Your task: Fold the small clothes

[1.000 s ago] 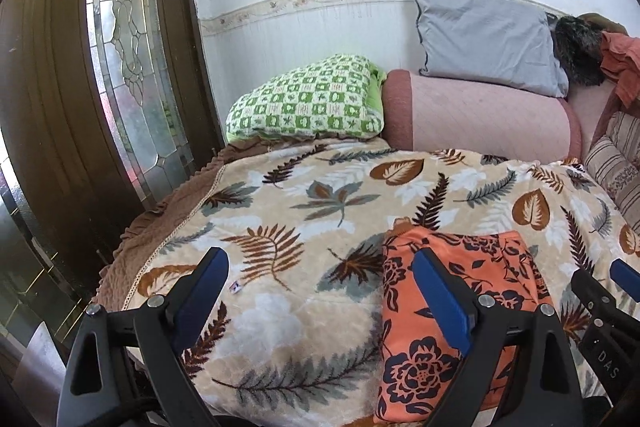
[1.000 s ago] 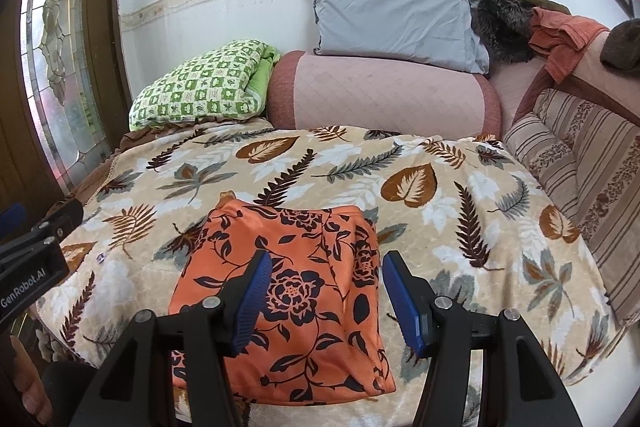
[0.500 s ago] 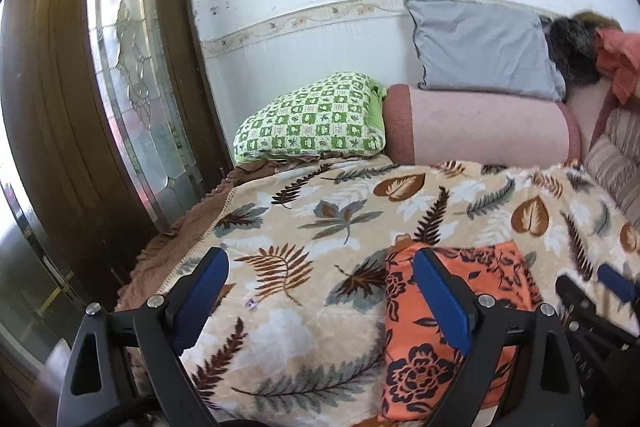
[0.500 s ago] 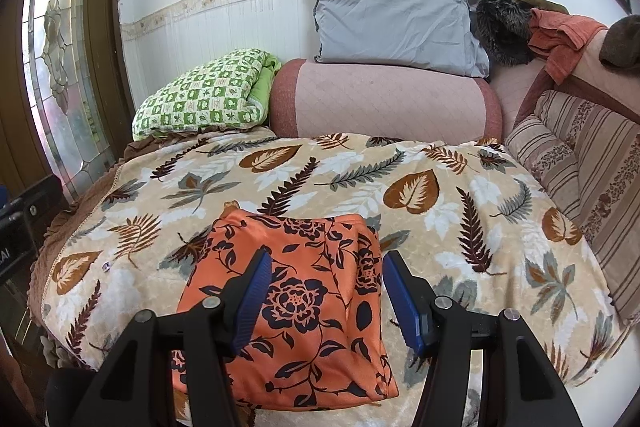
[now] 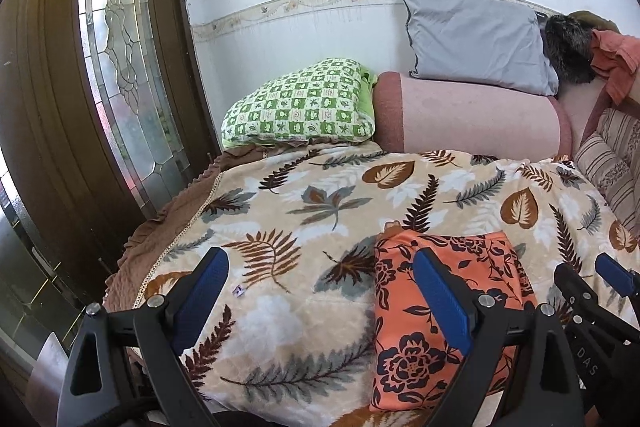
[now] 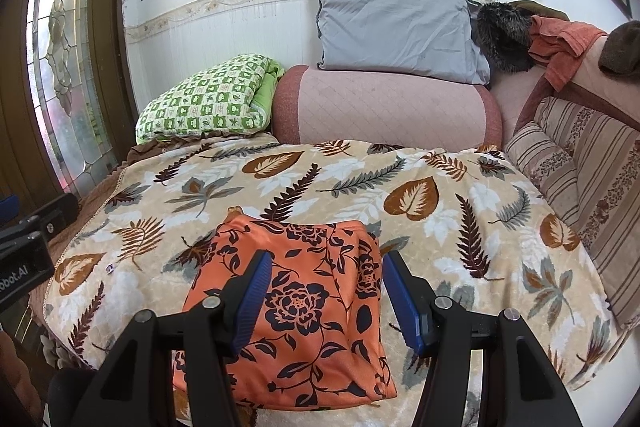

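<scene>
An orange garment with a dark floral print (image 6: 296, 291) lies folded into a flat rectangle on the leaf-patterned blanket (image 6: 440, 211). In the left wrist view the garment (image 5: 404, 343) sits at the lower right. My right gripper (image 6: 324, 287) is open and empty, held above the garment's near half. My left gripper (image 5: 320, 291) is open and empty, above the blanket just left of the garment, its right finger over the garment's left edge. The right gripper's body (image 5: 592, 311) shows at the right edge of the left wrist view.
A green checked quilt (image 6: 204, 99), a pink bolster (image 6: 384, 107) and a grey pillow (image 6: 392, 27) lie at the back. Striped cushions (image 6: 580, 163) line the right side. A wooden door with stained glass (image 5: 120, 67) stands at the left. The bed's front edge is close below the grippers.
Both grippers have drawn back and up from the garment, so more of the bed and room shows. The garment lies unmoved. Both stay open.
</scene>
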Demonstrator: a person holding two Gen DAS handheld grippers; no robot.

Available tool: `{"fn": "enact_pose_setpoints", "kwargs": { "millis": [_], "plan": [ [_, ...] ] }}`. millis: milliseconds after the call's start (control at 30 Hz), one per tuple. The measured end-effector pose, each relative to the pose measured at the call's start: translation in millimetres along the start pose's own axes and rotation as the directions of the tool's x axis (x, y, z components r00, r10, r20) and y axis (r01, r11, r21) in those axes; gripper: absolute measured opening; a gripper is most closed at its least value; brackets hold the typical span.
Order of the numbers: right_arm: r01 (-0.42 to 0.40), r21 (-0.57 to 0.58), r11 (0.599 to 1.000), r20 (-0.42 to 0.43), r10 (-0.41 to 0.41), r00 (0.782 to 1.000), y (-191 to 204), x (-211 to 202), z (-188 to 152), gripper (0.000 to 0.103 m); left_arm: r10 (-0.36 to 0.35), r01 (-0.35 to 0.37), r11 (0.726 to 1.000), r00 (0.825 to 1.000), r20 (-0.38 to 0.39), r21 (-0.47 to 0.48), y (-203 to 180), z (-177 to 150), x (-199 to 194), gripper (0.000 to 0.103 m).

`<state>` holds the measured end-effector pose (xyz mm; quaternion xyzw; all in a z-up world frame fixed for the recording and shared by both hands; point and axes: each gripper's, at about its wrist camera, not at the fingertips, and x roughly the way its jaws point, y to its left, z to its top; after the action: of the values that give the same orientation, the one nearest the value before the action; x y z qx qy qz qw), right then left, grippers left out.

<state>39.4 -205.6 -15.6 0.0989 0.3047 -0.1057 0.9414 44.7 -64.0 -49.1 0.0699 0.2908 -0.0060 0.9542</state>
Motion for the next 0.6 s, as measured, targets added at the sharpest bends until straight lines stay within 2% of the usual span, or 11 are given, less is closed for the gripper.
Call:
{"fn": "enact_pose_setpoints", "kwargs": {
  "millis": [600],
  "plan": [
    [-0.020, -0.017, 1.000, -0.007, 0.020, 1.000, 2.5, 0.1, 0.1, 0.061, -0.042, 0.042, 0.999, 0.999, 0.000, 0.000, 1.4, 0.6, -3.7, 0.094]
  ]
}}
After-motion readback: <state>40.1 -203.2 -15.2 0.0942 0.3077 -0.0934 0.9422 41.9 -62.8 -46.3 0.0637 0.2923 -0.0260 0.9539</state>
